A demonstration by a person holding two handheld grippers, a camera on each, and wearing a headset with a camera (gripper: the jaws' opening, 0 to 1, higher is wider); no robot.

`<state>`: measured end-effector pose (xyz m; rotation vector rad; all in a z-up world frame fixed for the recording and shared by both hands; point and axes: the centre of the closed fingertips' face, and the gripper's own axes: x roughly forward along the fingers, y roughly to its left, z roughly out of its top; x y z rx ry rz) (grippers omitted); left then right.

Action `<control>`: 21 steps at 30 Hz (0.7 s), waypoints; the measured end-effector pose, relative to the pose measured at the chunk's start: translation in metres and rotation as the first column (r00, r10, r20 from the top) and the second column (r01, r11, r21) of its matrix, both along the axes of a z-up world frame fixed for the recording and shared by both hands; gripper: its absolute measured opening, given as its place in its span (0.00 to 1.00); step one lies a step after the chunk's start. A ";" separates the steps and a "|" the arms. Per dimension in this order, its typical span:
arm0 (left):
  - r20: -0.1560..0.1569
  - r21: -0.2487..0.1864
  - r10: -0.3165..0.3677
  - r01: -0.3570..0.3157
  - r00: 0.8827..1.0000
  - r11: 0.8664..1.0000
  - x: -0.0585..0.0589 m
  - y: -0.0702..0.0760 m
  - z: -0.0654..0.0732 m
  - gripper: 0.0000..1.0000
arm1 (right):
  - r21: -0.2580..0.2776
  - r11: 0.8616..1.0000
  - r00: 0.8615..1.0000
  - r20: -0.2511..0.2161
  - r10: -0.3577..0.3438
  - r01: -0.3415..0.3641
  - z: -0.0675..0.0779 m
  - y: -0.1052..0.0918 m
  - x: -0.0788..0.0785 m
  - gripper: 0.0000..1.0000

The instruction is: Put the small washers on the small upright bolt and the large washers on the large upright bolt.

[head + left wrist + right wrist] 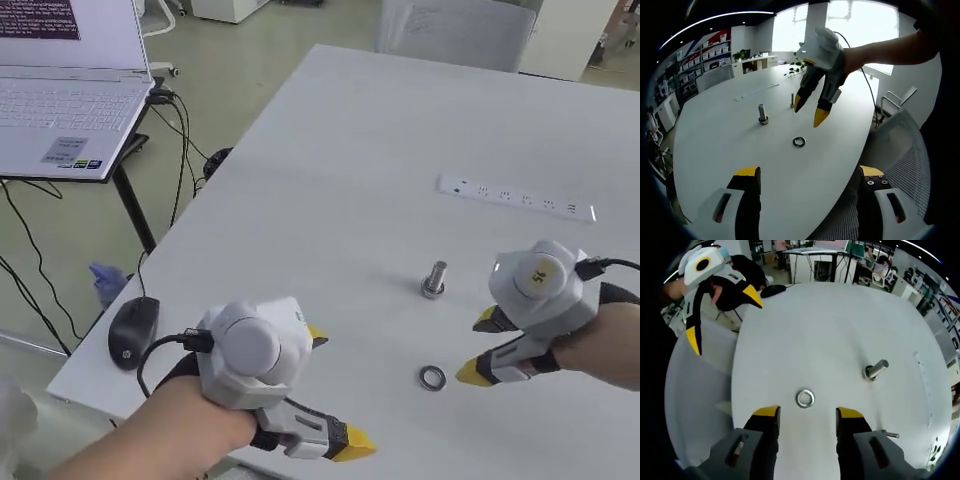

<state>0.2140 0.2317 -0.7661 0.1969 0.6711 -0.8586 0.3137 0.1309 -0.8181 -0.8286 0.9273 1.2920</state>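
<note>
One washer (805,398) lies flat on the white table (330,200), near the large upright bolt (434,280) and on the side of that bolt toward you. The small upright bolt (792,100) stands apart from the large bolt, on the right gripper's side of it.

The right gripper (808,412) hovers just short of the washer. Its jaws are spread wider than the ring and hold nothing, and the washer sits just ahead of the gap between the tips. The left gripper (340,390) hangs farther from the large bolt, on the washer's other side, with its jaws wide and empty.

Treat the step in hand as the pickup of this washer. Guard against these likely faults:

1. The thin ring slides on the smooth top if one tip touches it first, and it skids away from the large bolt.
2. The jaws close over the ring without catching its edge and come up empty.
3. The bolts appear to stand free, so a careless swing near one can topple it.
4. Check the washer's size against the large bolt before you seat it, because a wrong guess puts it on the wrong bolt.
</note>
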 end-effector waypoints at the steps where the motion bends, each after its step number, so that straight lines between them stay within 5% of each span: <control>1: 0.000 0.000 -0.001 0.001 1.000 1.000 0.000 0.000 0.000 0.79 | -0.011 1.000 1.000 -0.003 0.006 -0.006 -0.004 0.000 0.000 0.46; 10: 0.001 0.003 -0.012 0.012 1.000 1.000 -0.002 -0.002 0.000 0.78 | -0.066 0.997 0.999 -0.017 0.039 -0.040 -0.039 0.006 0.000 0.44; 21: 0.000 0.004 -0.017 0.017 1.000 1.000 -0.004 0.000 -0.002 0.78 | -0.107 0.992 0.998 -0.019 0.065 -0.067 -0.053 0.012 -0.001 0.44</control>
